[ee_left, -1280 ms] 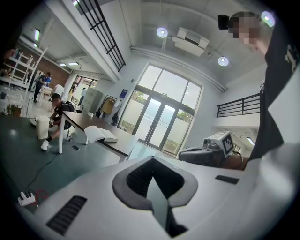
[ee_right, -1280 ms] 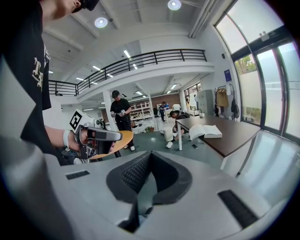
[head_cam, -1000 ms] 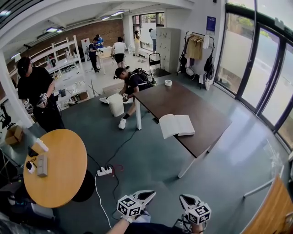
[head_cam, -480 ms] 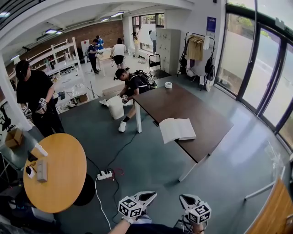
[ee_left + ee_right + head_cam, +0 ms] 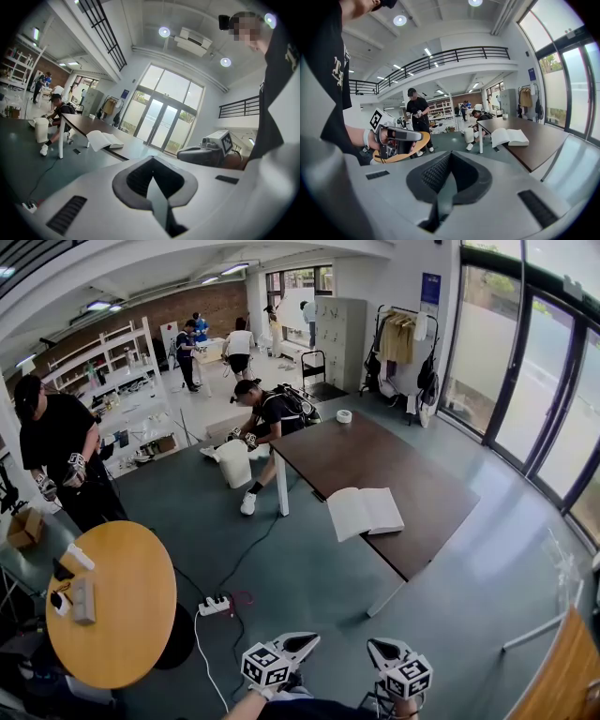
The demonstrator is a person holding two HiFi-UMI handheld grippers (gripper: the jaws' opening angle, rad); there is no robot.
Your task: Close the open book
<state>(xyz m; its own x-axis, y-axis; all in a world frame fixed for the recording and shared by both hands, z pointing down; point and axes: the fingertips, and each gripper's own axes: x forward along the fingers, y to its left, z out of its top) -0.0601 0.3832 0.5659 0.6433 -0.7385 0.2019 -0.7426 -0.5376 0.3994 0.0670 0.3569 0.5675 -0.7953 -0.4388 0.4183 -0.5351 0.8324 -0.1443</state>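
Grey-green floor [image 5: 309,587] across most of the head view. Long dark-brown table [image 5: 394,460] on white legs, centre right. Round wooden table [image 5: 122,596] at lower left. Standing person in black [image 5: 56,442] at far left; second person [image 5: 277,413] bent over beside the brown table's far-left corner, next to a white bin [image 5: 234,463]. Open book [image 5: 364,512] lying flat, pages up, on the near part of the brown table, close to its left edge; same book also seen from the left gripper view [image 5: 104,139] and the right gripper view [image 5: 509,137], well apart from both tools. Left gripper [image 5: 305,643] and right gripper [image 5: 375,649] low at the bottom edge of the head view, side by side over the floor, tips aimed toward the table. Left gripper view: jaws pressed together, nothing between them. Right gripper view: same, jaws together and empty. White power strip [image 5: 214,605] on the floor between the two tables, cable trailing. Roll of tape [image 5: 344,415] at the table's far end.
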